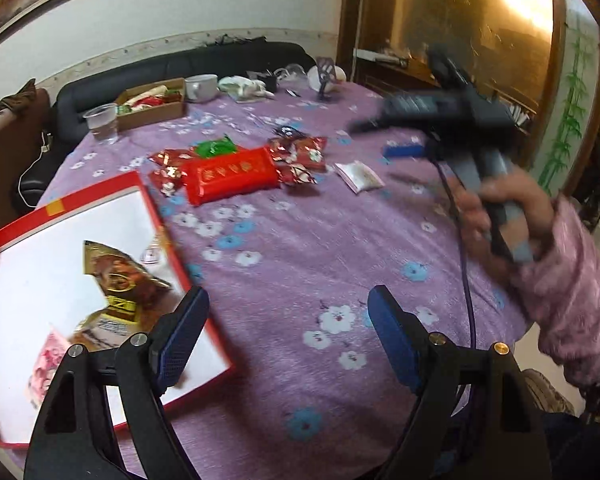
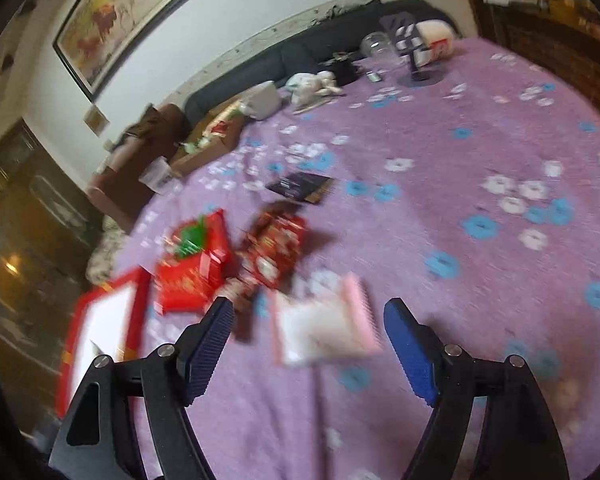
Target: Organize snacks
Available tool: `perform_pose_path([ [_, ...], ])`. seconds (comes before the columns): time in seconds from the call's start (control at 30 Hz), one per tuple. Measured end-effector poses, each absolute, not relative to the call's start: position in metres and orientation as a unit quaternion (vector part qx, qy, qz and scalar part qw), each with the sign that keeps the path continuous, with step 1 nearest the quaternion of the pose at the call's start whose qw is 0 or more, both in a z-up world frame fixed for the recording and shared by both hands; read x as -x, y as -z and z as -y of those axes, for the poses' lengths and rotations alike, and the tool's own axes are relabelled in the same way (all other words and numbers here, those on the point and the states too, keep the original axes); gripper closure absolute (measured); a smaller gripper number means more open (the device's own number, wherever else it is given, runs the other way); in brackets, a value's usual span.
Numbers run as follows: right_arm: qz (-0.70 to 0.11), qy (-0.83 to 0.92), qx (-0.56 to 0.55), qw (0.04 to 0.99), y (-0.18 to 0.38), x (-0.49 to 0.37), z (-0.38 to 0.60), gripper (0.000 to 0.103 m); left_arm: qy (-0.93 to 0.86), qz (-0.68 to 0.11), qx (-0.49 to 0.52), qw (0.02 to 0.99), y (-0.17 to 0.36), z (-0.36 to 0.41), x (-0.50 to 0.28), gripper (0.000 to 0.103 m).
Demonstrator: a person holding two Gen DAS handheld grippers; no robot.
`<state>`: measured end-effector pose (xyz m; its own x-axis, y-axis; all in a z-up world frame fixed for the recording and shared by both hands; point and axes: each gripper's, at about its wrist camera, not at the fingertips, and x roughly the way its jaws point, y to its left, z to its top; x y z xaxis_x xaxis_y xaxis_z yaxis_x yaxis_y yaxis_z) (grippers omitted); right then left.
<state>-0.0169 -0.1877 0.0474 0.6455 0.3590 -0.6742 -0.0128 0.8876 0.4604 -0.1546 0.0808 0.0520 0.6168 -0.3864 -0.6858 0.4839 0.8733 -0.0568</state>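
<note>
Left tongs wide, nothing between them, hovering at the near corner of the red tray, probably just clear of a drop. Three packets inside the tray: gold-brown packet, a tan one, a pink one. Right tongs wide, empty, aimed at the pale pink packet right of the tray, likely next pick. Beyond the tray a loose pile on the tabletop: long red pack, one green packet, roughly four small red foil ones, blurred. Farther: one dark packet, cardboard box, cup
</note>
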Motion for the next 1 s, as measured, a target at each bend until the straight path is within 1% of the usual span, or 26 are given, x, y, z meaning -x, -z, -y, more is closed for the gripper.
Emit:
perform_pose_path([
  [0.17,-0.430,-0.109,-0.221,0.868,-0.046,-0.029,0.169,0.023,0.232,-0.377,-0.068,0.894,-0.050,-0.079,0.153,0.021],
  [0.3,-0.475,-0.109,-0.238,0.840,-0.026,-0.062,0.154,0.029,0.216,-0.384,-0.059,0.896,-0.054,-0.085,0.142,0.021],
  [0.33,-0.481,-0.108,-0.237,0.837,-0.020,-0.068,0.150,0.035,0.210,-0.386,-0.055,0.896,-0.056,-0.086,0.137,0.021],
  [0.37,-0.486,-0.106,-0.230,0.836,-0.016,-0.071,0.147,0.046,0.206,-0.388,-0.053,0.897,-0.057,-0.085,0.132,0.021],
  [0.4,-0.492,-0.103,-0.212,0.838,-0.011,-0.075,0.142,0.052,0.200,-0.388,-0.051,0.898,-0.061,-0.084,0.126,0.021],
  [0.43,-0.488,-0.095,-0.190,0.847,-0.011,-0.075,0.138,0.062,0.197,-0.388,-0.051,0.899,-0.063,-0.081,0.122,0.021],
  [0.5,-0.474,-0.099,-0.155,0.861,-0.010,-0.073,0.134,0.068,0.194,-0.384,-0.061,0.901,-0.067,-0.072,0.112,0.021],
  [0.57,-0.461,-0.114,-0.170,0.864,-0.007,-0.073,0.144,0.072,0.190,-0.379,-0.079,0.902,-0.069,-0.058,0.101,0.021],
  [0.73,-0.450,-0.140,-0.255,0.844,-0.002,-0.075,0.186,0.073,0.193,-0.377,-0.108,0.899,-0.064,-0.015,0.064,0.021],
  [0.83,-0.440,-0.157,-0.348,0.813,0.003,-0.076,0.217,0.073,0.193,-0.395,-0.116,0.891,-0.052,0.008,0.040,0.021],
  [1.0,-0.427,-0.156,-0.387,0.802,-0.001,-0.074,0.232,0.072,0.188,-0.423,-0.118,0.879,-0.028,0.031,0.006,0.021],
])
